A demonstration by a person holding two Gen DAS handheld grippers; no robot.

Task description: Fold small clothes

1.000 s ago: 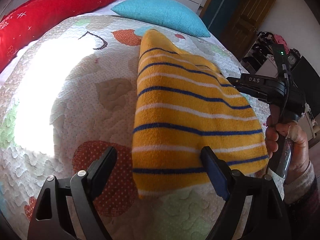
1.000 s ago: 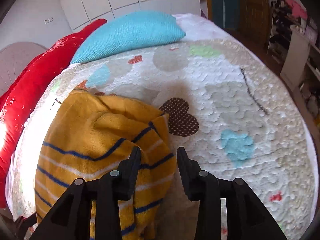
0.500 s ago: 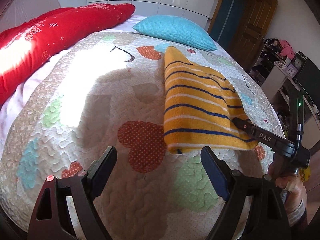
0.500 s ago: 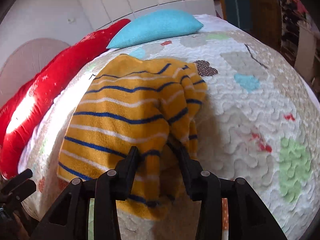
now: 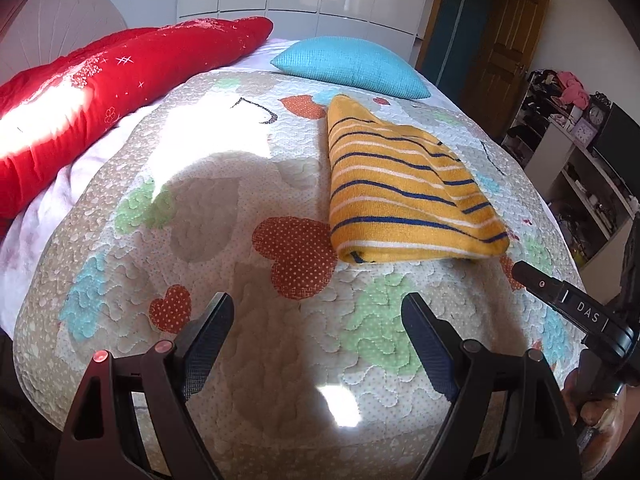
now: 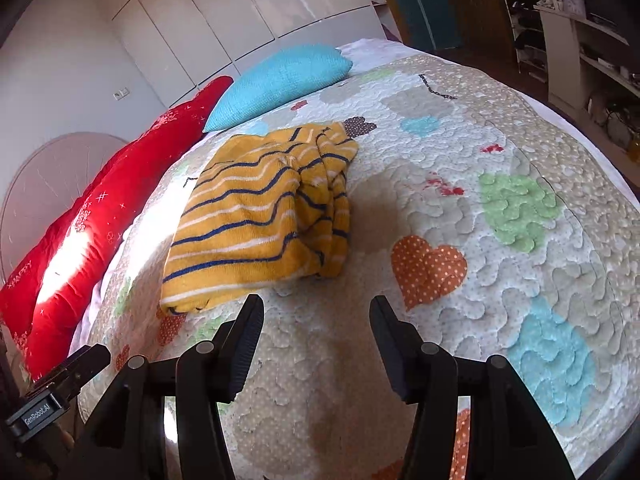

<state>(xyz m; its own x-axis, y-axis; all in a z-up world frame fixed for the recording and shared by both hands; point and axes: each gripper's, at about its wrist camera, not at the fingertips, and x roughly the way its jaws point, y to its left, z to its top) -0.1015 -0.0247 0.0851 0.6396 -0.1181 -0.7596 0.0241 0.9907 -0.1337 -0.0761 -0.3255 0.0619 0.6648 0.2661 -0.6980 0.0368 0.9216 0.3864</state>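
A small yellow garment with blue and white stripes lies folded on the quilted bed; it also shows in the right wrist view, with bunched layers on its right side. My left gripper is open and empty, held back from the garment's near edge. My right gripper is open and empty, just short of the garment's near edge. The body of the right gripper shows at the right of the left wrist view.
A red bolster and a turquoise pillow lie at the head of the bed. Shelves with clutter and a wooden door stand to the right. A bright sun patch falls on the quilt.
The right gripper has let go of the garment and opened. Both grippers have drawn back from it. The garment now lies flat and folded on the bed.
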